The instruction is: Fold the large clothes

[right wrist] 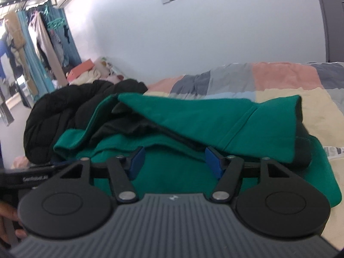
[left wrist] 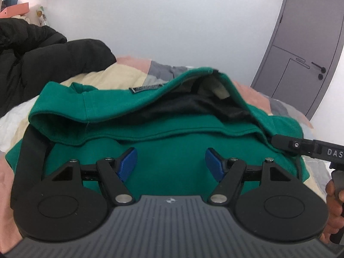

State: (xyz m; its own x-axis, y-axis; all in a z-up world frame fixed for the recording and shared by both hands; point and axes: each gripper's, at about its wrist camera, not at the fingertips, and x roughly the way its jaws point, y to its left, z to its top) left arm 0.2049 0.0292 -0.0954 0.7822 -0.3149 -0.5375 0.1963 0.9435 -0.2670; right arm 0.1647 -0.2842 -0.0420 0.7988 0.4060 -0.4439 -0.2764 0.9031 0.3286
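Observation:
A green garment (left wrist: pixel 172 129) with a dark lining (left wrist: pixel 193 107) lies bunched on a patchwork bedspread (left wrist: pixel 103 75). Its top layer is folded over, and a small label shows near the fold. My left gripper (left wrist: pixel 171 161) hovers over the near part of the green cloth, blue pads (left wrist: pixel 126 161) wide apart and pressing on nothing. In the right wrist view the same green garment (right wrist: pixel 204 118) fills the middle. My right gripper (right wrist: pixel 174 161) is open just above it, the cloth lying below its pads (right wrist: pixel 211 161). The other tool shows at each view's edge.
A black puffy jacket (left wrist: pixel 43 68) is heaped on the bed to the left of the green garment, also seen as the jacket (right wrist: pixel 64 111) in the right wrist view. A grey door (left wrist: pixel 311 43) stands at the right. Hanging clothes (right wrist: pixel 43 32) line the far left.

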